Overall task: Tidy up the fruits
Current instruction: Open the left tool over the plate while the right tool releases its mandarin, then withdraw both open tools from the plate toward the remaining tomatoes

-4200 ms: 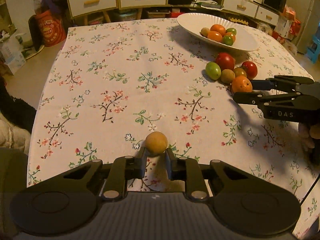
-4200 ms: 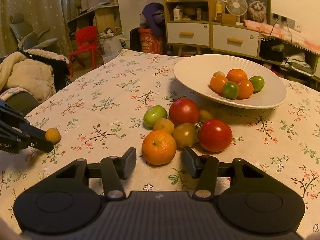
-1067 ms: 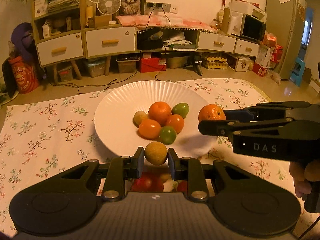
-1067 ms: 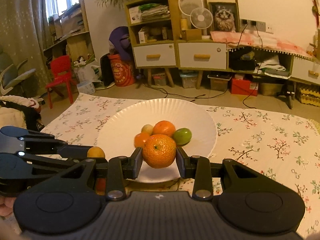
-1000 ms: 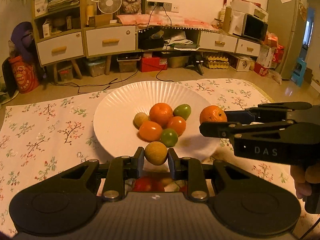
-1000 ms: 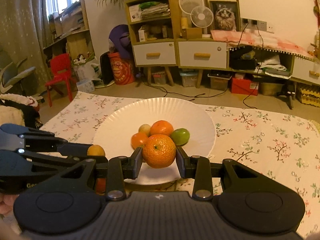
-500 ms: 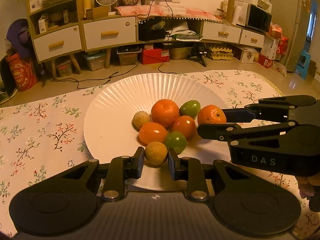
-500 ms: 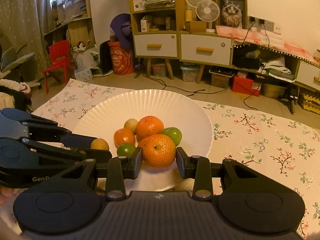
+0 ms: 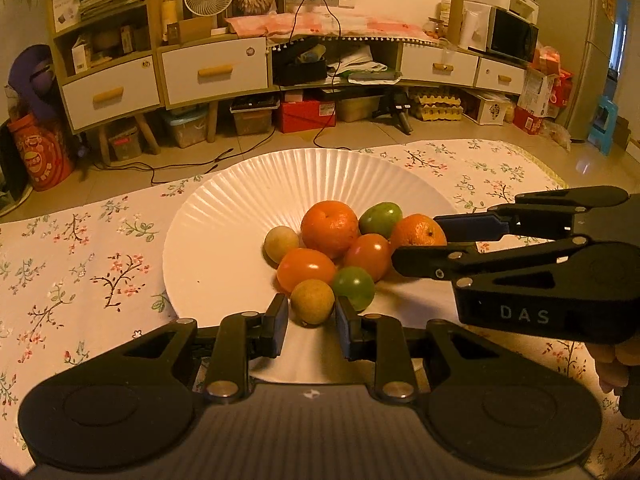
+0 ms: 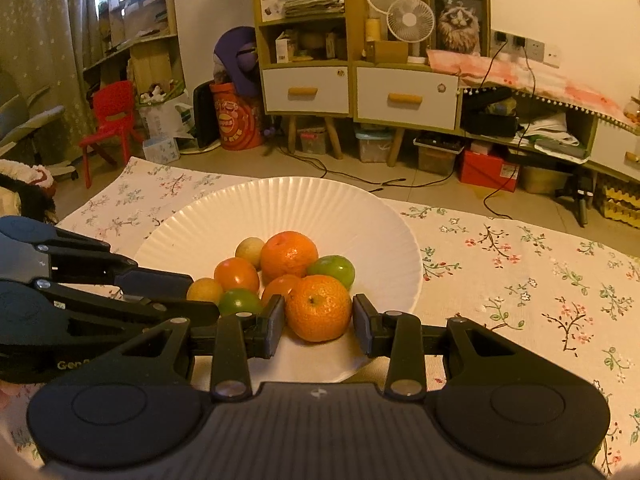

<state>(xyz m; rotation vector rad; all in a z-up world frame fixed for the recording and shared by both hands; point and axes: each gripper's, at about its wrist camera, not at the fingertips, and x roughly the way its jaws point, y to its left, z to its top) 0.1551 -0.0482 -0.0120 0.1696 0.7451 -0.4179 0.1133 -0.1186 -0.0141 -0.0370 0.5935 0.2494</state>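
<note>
Both fruits were being released onto the white plate (image 9: 224, 216). The right gripper (image 10: 318, 322) was opening, jaws clear of its orange (image 10: 319, 307); the left gripper (image 9: 311, 322) stood narrow around the yellow fruit (image 9: 312, 301), at the pile's six o'clock. Next: back straight out.

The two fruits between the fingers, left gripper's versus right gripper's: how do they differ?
The yellow-brown fruit at the left gripper is small, smooth and dull; the orange at the right gripper is clearly bigger, bright and dimpled, with a stem mark. The right jaws are opening, a gap showing on one side. Both fruits sit on the white plate against the pile.
</note>
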